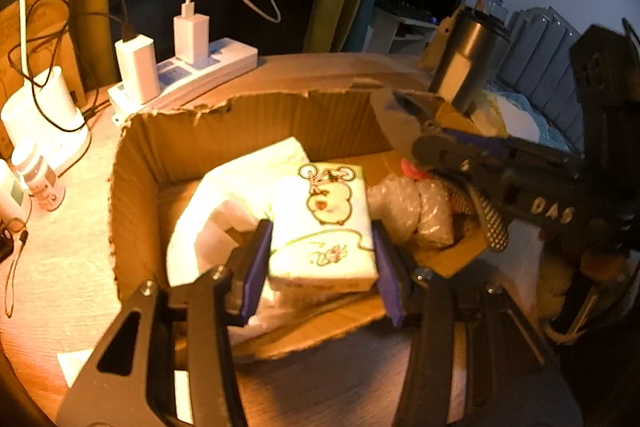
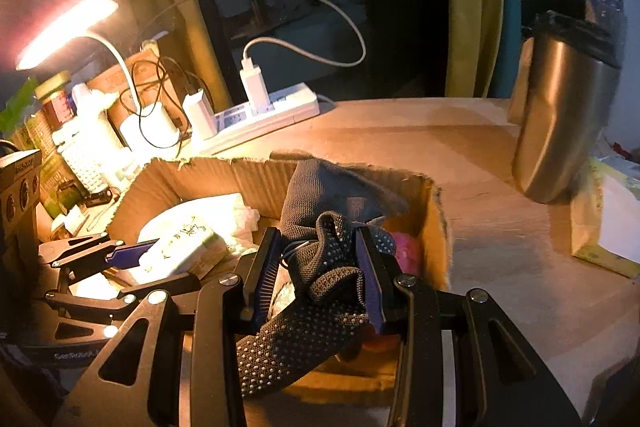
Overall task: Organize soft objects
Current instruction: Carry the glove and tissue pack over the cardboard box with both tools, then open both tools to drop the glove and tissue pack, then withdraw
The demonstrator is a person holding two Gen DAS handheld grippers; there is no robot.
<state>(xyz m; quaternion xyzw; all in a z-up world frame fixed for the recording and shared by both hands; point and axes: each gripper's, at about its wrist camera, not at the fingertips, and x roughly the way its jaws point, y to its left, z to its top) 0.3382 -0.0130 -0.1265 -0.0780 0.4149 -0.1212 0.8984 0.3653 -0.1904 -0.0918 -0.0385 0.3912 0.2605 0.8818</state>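
Note:
My left gripper [image 1: 322, 247] is shut on a small tissue pack [image 1: 324, 227] printed with a cartoon, its purple pads pressing both sides. It holds the pack over an open cardboard box [image 1: 168, 155]. Inside the box lie a white crumpled bag [image 1: 240, 183], bubble wrap [image 1: 412, 211] and something pink [image 1: 412, 169]. My right gripper [image 2: 318, 247] is shut on a grey dotted glove [image 2: 320, 267], bunched between the pads and hanging over the box's [image 2: 240, 175] right half. In the right wrist view the tissue pack [image 2: 180, 247] shows at the left.
A white power strip [image 1: 188, 79] with chargers and cables lies behind the box. A steel tumbler [image 2: 560, 115] stands at the back right beside a yellow tissue box [image 2: 608, 223]. A lit desk lamp [image 2: 64, 31] and several bottles [image 1: 36, 179] crowd the left.

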